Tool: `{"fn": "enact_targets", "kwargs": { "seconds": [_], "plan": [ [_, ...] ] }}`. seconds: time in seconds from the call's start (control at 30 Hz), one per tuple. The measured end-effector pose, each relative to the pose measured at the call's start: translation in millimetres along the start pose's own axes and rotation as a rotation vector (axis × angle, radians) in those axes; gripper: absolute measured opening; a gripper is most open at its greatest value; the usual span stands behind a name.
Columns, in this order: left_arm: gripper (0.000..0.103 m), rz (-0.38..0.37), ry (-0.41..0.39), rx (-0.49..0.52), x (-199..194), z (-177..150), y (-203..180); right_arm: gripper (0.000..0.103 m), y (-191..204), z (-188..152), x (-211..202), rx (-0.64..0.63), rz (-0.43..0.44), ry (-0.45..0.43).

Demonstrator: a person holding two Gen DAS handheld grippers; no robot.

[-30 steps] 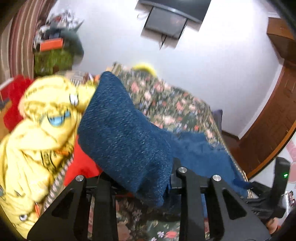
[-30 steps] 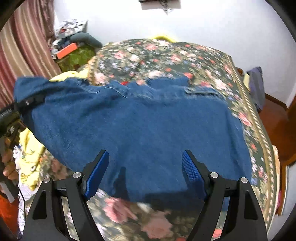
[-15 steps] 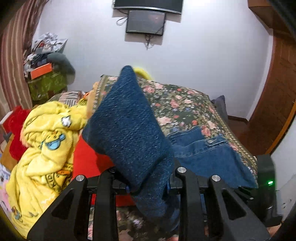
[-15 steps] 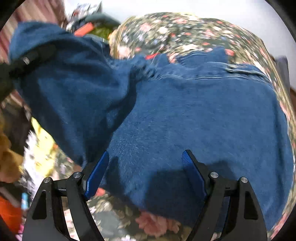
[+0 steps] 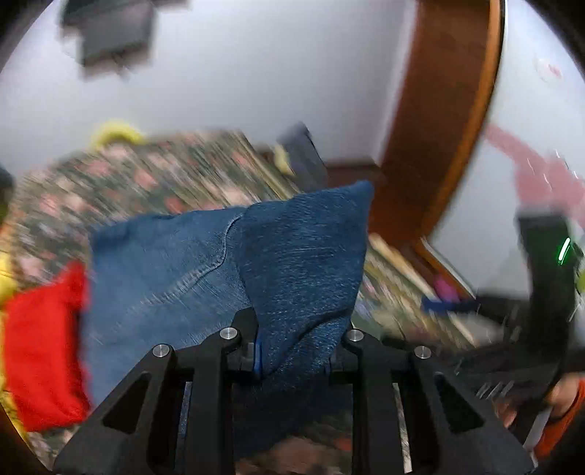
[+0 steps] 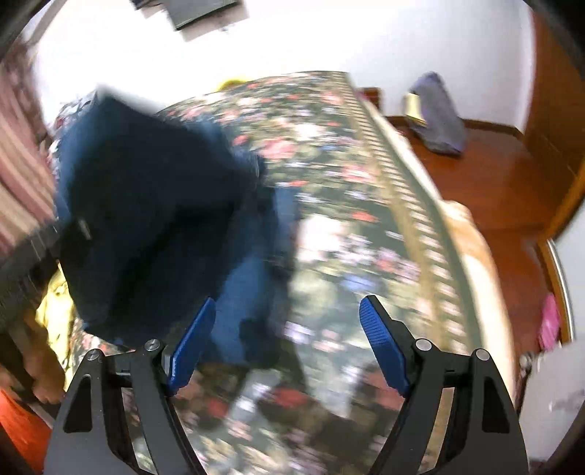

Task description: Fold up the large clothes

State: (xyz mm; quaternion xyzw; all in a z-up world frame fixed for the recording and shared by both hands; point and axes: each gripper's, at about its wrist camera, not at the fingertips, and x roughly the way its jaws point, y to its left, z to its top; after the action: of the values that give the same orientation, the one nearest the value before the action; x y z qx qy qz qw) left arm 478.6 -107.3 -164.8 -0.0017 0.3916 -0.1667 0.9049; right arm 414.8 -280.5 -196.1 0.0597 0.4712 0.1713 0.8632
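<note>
The left gripper (image 5: 292, 350) is closing, pinching a fold of the jeans (image 5: 299, 255); the right gripper (image 6: 287, 347) stands spread and empty beside them, over the bed (image 6: 365, 226).

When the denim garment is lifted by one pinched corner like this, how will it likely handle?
Probably floppy: the denim garment bends and drapes from the left gripper, whose jaws are closing on a fold. Likely heavyish, since thick seamed cloth trails onto the floral bedspread. Its coarse weave looks unlikely to slip.

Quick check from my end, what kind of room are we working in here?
Most likely a bedroom at home: a bed with a floral bedspread, a dark screen mounted on the white wall, and a wooden floor with a wooden door frame.
</note>
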Motion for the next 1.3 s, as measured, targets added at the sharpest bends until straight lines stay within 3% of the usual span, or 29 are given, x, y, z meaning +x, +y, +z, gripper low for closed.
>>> {"fn": "enact_targets", "kwargs": {
  "seconds": [0.07, 0.2, 0.27, 0.4, 0.47, 0.67, 0.73, 0.83, 1.03, 1.07, 1.2, 1.3],
  "plan": [
    [0.022, 0.026, 0.082, 0.035, 24.2, -17.0, -9.2, 0.078, -14.2, -4.9, -5.6, 0.029, -0.011, 0.002],
    [0.024, 0.033, 0.087, 0.114, 18.4, -30.7, -13.0, 0.078, -24.7, -11.1, -18.2, 0.036, -0.014, -0.012],
    [0.032, 0.001, 0.113, 0.131, 9.0, -32.4, -13.8, 0.078, -24.8, -11.3, -24.7, 0.033, -0.005, -0.023],
    [0.059, -0.069, 0.13, 0.134, -10.2, -37.6, -26.7, 0.078, -15.6, -3.1, -38.1, 0.016, 0.031, -0.066],
    [0.067, -0.041, 0.118, 0.125, -25.8, -40.4, -27.9, 0.078, -9.3, -1.4, -41.9, 0.004, 0.054, -0.087],
    [0.075, 0.063, 0.06, 0.062, -59.4, -37.9, 3.8, 0.078, 29.4, 15.1, -42.6, -0.068, 0.124, -0.122],
    [0.09, 0.137, 0.033, 0.035, -71.0, -36.5, 21.2, 0.078, 42.0, 19.1, -34.6, -0.094, 0.131, -0.114],
    [0.092, 0.227, 0.022, -0.024, -74.5, -37.4, 52.2, 0.078, 57.0, 19.9, -14.4, -0.121, 0.144, -0.085],
    [0.093, 0.283, 0.148, -0.11, -47.6, -60.9, 100.7, 0.078, 49.2, 12.8, 30.0, -0.09, 0.118, 0.026],
    [0.093, 0.263, 0.153, -0.111, -44.1, -68.1, 104.8, 0.078, 42.3, 10.6, 34.6, -0.069, 0.106, 0.046],
    [0.098, 0.2, 0.136, -0.159, -46.3, -87.6, 112.1, 0.079, 6.1, -2.4, 42.1, 0.052, 0.194, 0.095],
    [0.101, 0.179, 0.146, -0.181, -46.2, -98.4, 114.9, 0.082, -3.9, -11.3, 41.2, 0.059, 0.172, 0.114]
  ]
}}
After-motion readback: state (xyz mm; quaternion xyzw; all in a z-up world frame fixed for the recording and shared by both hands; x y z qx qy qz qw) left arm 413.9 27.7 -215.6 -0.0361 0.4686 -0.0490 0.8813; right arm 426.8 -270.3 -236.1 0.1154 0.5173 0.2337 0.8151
